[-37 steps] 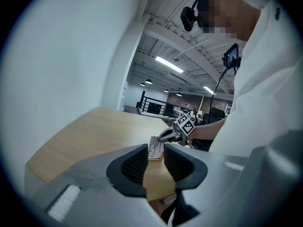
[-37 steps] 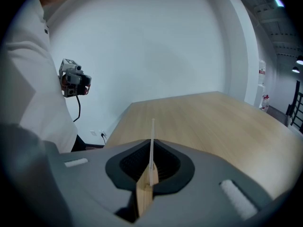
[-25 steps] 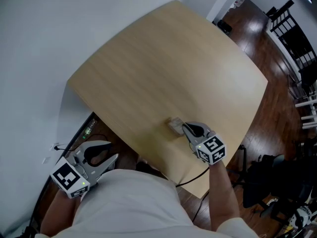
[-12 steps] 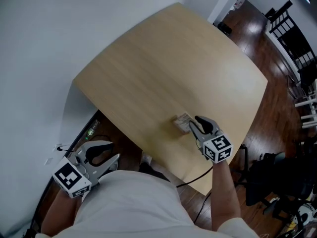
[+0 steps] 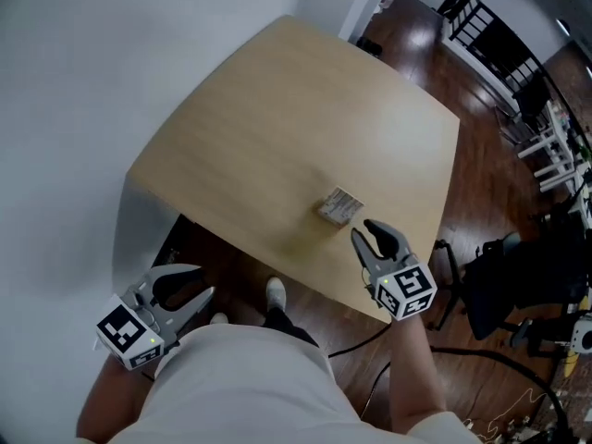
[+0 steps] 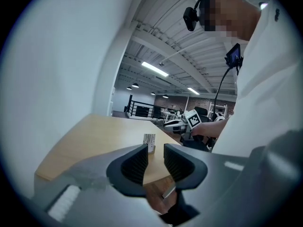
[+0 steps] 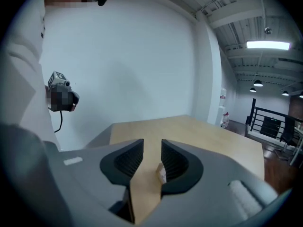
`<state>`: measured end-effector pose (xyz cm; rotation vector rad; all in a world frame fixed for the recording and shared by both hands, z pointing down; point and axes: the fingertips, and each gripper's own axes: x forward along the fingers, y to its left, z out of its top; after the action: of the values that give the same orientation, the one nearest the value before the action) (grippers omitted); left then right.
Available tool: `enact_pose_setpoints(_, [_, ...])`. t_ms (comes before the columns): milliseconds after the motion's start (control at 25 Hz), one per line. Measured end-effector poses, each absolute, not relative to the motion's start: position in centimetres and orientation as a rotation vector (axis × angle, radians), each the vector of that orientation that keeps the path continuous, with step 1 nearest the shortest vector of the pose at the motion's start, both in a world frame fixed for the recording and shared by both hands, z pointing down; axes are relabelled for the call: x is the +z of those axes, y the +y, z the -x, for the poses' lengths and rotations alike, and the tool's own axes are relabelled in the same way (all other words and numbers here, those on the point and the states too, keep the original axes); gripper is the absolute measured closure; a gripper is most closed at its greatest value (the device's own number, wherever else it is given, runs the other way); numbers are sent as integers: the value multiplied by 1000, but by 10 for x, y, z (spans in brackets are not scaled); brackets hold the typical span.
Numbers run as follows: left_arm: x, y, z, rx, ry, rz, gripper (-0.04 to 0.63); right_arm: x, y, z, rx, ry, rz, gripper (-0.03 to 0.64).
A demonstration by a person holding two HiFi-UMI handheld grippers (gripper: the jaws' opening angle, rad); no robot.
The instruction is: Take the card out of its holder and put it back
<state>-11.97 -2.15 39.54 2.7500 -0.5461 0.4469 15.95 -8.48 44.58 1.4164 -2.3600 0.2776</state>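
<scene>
A small card holder (image 5: 339, 206) with a printed card standing in it sits on the light wooden table (image 5: 277, 109), near the front edge. My right gripper (image 5: 371, 236) hovers just in front of the holder, apart from it. Its jaws have just been opening and nothing is between them. In the right gripper view the holder (image 7: 161, 174) shows low down beyond the open right gripper (image 7: 152, 157). My left gripper (image 5: 182, 289) is off the table at the lower left, open and empty. Past the left gripper (image 6: 155, 157), that gripper's own view shows the holder (image 6: 149, 142) further off.
A black office chair (image 5: 518, 285) stands right of the table, and dark chairs (image 5: 490, 26) stand at the far right. A white post (image 5: 370, 3) rises behind the table. A white wall runs along the left. The person's shoe (image 5: 275, 294) shows below the table edge.
The right gripper, shut at the card holder a second ago, has opened and pulled back and up from it. The holder stays on the table. The left gripper shifted a little.
</scene>
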Motion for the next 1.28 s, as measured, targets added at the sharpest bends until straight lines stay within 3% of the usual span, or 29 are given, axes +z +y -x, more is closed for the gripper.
enact_pose_setpoints(520, [395, 71, 173, 478, -80, -2829, 483, 412, 149, -28, 430, -2224, -1699, 494])
enact_pose_setpoints(1280, [397, 194, 129, 463, 108, -2861, 483, 398, 311, -8, 409, -2215, -1819, 489])
